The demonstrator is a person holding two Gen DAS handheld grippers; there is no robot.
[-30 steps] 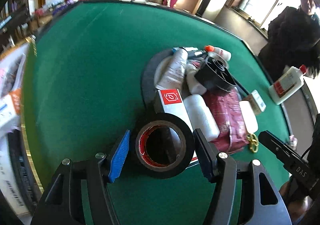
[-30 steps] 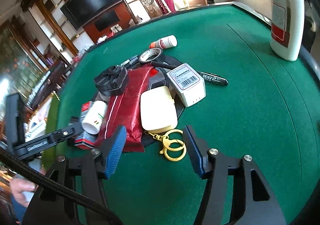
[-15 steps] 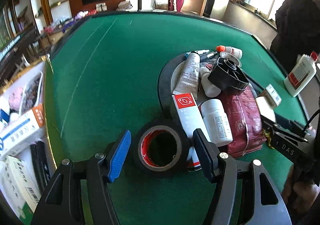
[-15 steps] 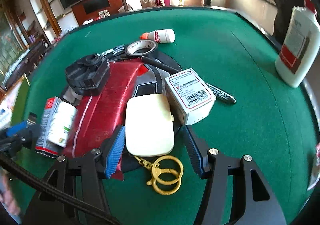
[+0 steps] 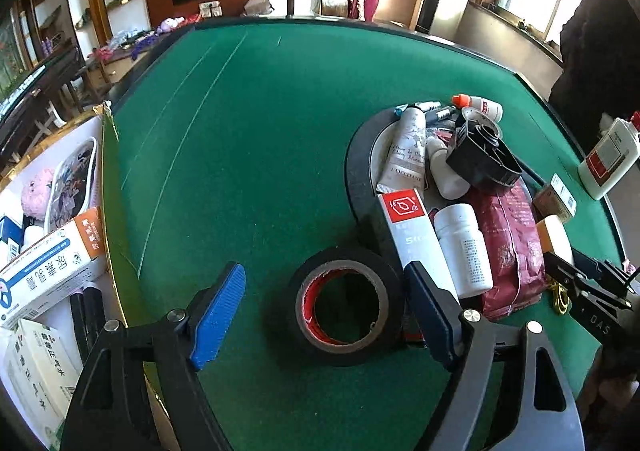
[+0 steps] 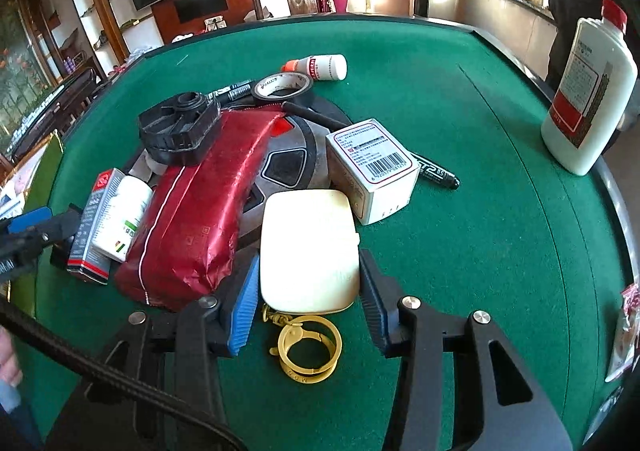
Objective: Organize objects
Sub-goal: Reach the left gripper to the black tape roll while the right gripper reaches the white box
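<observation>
A black tape roll (image 5: 344,307) with a red inner core lies flat on the green felt between the jaws of my left gripper (image 5: 324,279). Those jaws are opening and the left pad stands well clear of the roll. In the right wrist view a cream rounded case (image 6: 308,251) with a gold key ring (image 6: 308,351) lies at the near edge of the pile. My right gripper (image 6: 308,257) straddles it with its jaws closing. Its pads are right at the case's sides, and the case still rests where it lay.
The pile on a round dark tray (image 5: 356,171) holds a red packet (image 6: 196,211), barcoded white box (image 6: 372,167), pill bottle (image 6: 124,215), black round part (image 6: 180,127) and marker (image 6: 436,171). A tall white bottle (image 6: 588,99) stands right. Cartons (image 5: 48,263) lie beyond the left edge.
The left jaws have widened around the tape roll. The right gripper has moved forward from over the key ring to either side of the cream case, and its jaws have narrowed.
</observation>
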